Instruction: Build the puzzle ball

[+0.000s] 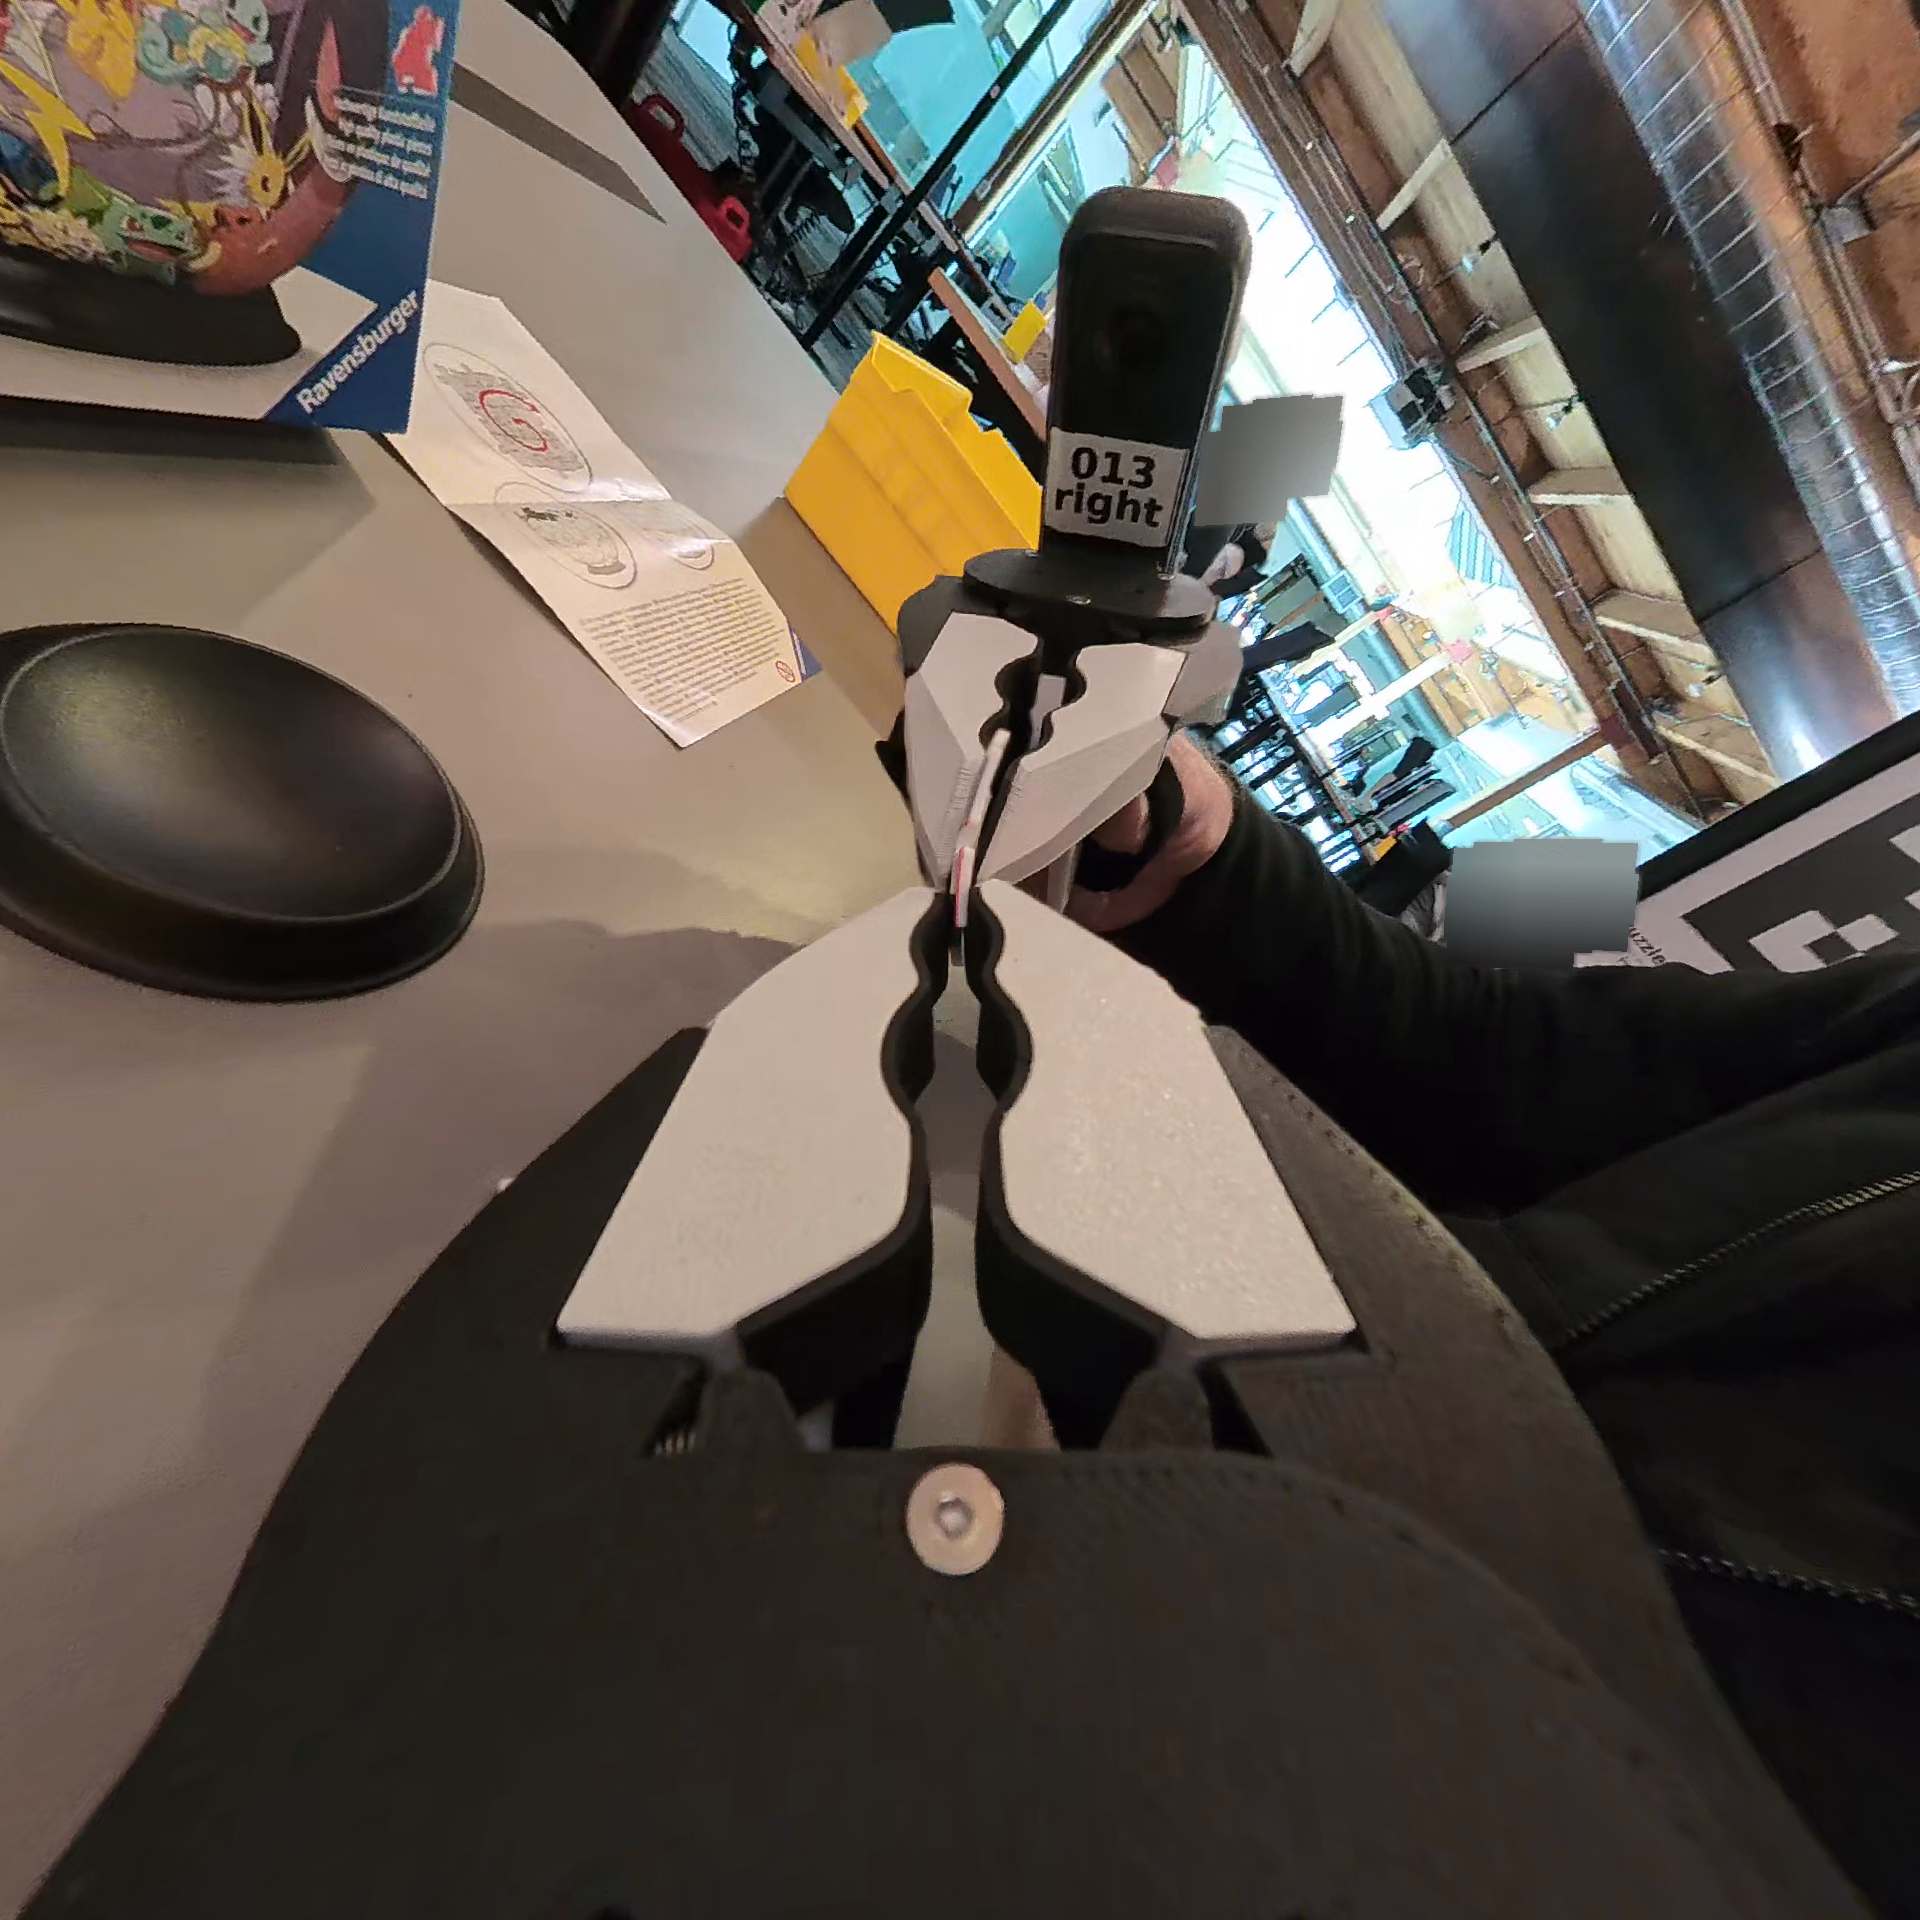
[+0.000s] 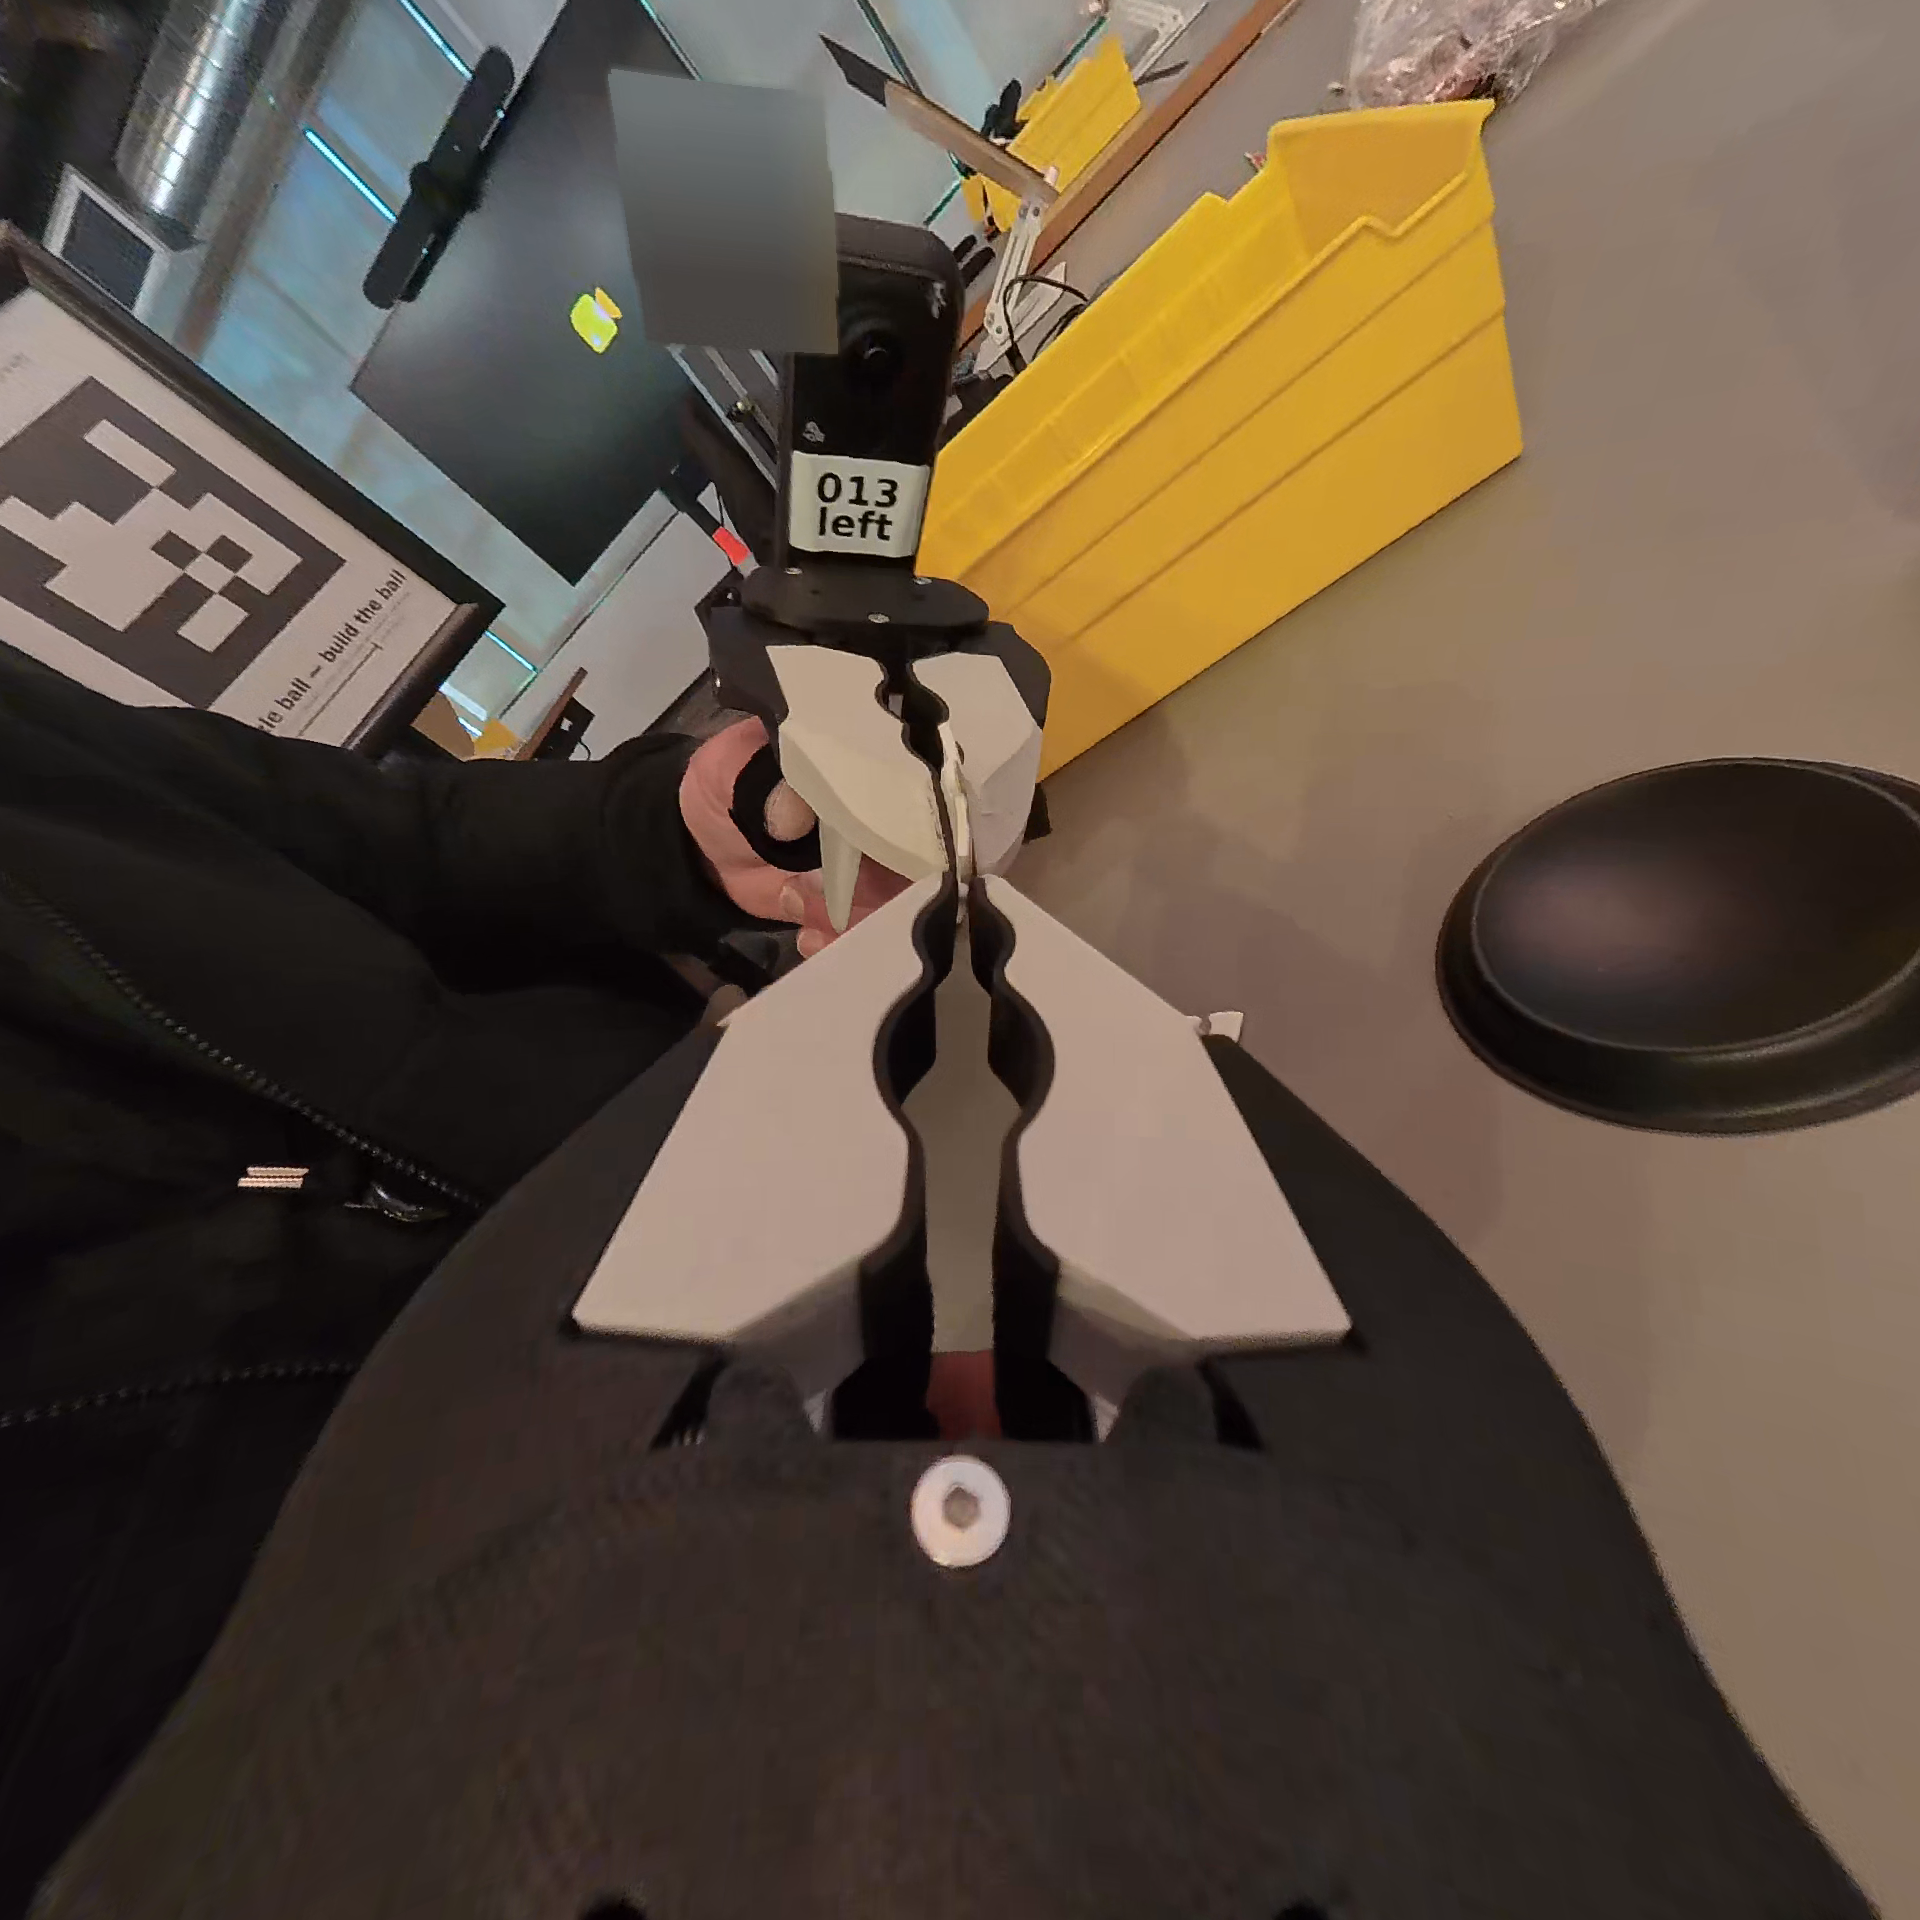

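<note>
My left gripper [image 1: 956, 920] and right gripper [image 2: 961, 906] point at each other, tip to tip, above the grey table. Each is shut on a thin white puzzle piece seen edge-on. The piece in the right gripper [image 1: 975, 800] shows a red edge. The piece in the left gripper [image 2: 961, 805] is plain white. The two pieces meet between the fingertips; how they fit is hidden. In the left wrist view the right gripper [image 1: 966, 852] faces me. In the right wrist view the left gripper [image 2: 954, 847] does.
A black round dish [image 1: 208, 810] lies on the table and also shows in the right wrist view [image 2: 1704, 935]. The puzzle box [image 1: 208, 156] and a paper instruction sheet [image 1: 603, 540] lie beyond it. A yellow bin [image 2: 1247, 416] stands behind. A person's dark sleeves are close by. The grippers are tip to tip, or close to it.
</note>
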Demonstrator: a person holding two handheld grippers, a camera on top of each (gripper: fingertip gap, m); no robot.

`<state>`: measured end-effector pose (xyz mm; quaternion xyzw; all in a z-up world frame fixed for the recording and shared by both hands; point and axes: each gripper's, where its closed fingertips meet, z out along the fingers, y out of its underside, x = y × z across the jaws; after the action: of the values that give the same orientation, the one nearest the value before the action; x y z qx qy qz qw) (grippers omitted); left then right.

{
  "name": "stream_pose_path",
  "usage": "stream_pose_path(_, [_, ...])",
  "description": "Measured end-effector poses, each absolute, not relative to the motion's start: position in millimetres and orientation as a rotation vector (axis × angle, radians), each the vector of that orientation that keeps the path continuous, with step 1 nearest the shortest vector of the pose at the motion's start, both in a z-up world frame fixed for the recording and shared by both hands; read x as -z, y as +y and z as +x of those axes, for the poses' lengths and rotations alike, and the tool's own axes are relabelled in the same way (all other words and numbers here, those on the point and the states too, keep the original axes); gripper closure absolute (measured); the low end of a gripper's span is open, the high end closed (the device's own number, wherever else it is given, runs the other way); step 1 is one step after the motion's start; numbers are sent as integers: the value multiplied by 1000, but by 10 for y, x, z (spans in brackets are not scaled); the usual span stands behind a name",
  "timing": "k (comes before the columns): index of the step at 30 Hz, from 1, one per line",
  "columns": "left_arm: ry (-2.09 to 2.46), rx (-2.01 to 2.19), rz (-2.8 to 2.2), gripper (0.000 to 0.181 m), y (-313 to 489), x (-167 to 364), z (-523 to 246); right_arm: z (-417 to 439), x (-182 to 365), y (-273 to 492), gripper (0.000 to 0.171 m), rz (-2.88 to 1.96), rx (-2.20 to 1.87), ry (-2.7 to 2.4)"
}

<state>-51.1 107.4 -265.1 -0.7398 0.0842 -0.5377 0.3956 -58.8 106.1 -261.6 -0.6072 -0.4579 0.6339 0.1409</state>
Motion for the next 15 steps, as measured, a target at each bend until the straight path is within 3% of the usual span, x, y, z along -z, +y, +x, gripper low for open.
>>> stream_pose_path(15, [178, 1453, -1842, 179, 1031, 2626, -455, -592, 2505, 1122, 171, -1732, -1897, -1195])
